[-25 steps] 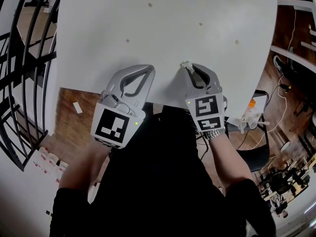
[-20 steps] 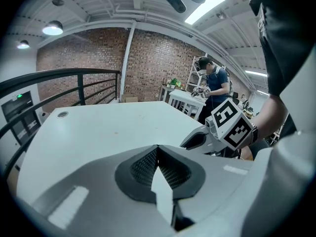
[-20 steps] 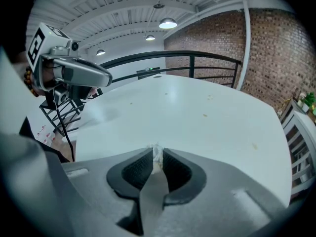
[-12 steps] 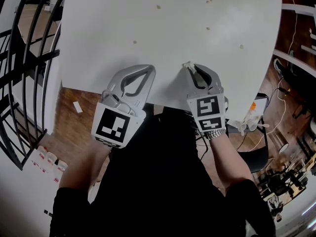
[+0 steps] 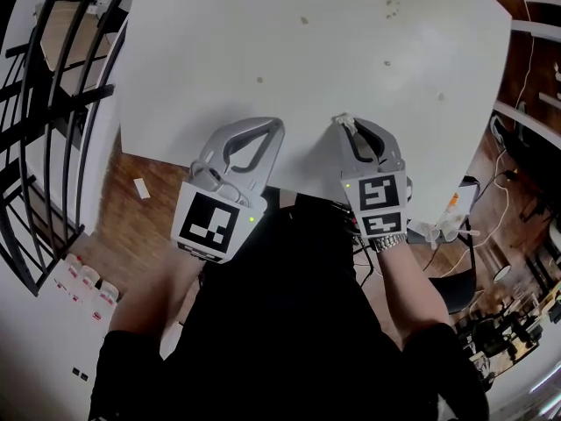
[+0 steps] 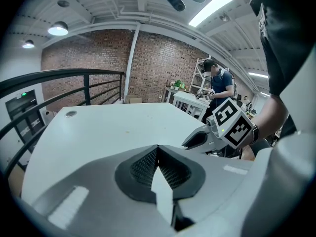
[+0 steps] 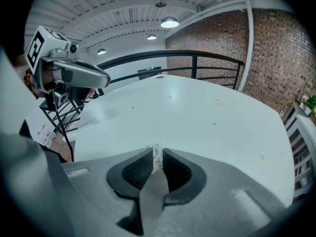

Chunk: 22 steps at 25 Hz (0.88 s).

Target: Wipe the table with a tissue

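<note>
Right claw (image 5: 344, 123): clenched on a small white tissue (image 5: 341, 119), which sits pinched between the pads and pokes out a little past the tips.
Tissue, from the right claw's own camera (image 7: 157, 152): a thin crumpled strip upright in the gap, its top just above the pad ends.
Left claw (image 5: 273, 124): clenched with nothing in it; its pads (image 6: 170, 169) meet at the tips, and it is held just to the left of the right claw, level with it.
Table (image 5: 202, 68): white and flat; both claws sit over its near edge and point away from the person across it.
Contact: I cannot tell whether the tissue touches the tabletop.
Crumbs (image 5: 387, 62): small specks scattered ahead of the claws, well out from the tips; one group lies far ahead and to the right (image 5: 391, 5), a single one ahead of the left claw (image 5: 259, 80).
Key relation: the dirt lies straight ahead of the tissue, and the right claw is the nearer one to most of it; the wipe likely calls for pressing the tip down and sweeping forward.
</note>
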{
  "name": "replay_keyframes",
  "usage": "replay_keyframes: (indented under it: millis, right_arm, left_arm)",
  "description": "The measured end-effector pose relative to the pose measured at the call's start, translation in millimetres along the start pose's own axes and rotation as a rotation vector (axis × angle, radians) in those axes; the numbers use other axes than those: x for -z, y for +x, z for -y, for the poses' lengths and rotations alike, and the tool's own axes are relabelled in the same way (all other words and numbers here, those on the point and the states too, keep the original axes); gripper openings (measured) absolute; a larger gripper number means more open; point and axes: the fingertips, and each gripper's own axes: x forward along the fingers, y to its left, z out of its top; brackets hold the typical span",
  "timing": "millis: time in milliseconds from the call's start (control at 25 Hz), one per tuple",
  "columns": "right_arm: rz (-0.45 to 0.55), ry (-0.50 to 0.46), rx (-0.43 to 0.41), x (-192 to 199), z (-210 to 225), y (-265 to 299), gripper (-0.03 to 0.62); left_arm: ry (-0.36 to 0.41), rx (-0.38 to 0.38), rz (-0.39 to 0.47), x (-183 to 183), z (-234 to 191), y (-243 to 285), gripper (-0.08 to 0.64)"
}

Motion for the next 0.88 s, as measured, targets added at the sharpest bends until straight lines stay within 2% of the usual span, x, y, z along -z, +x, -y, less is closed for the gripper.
replay_keyframes:
  millis: [880]
  right_arm:
    - [0.082,-0.075,-0.092,-78.1,-51.8,35.4,0.049]
  left_arm:
    - [-0.043,-0.056,0.009,8.0,-46.0,-24.7,0.017]
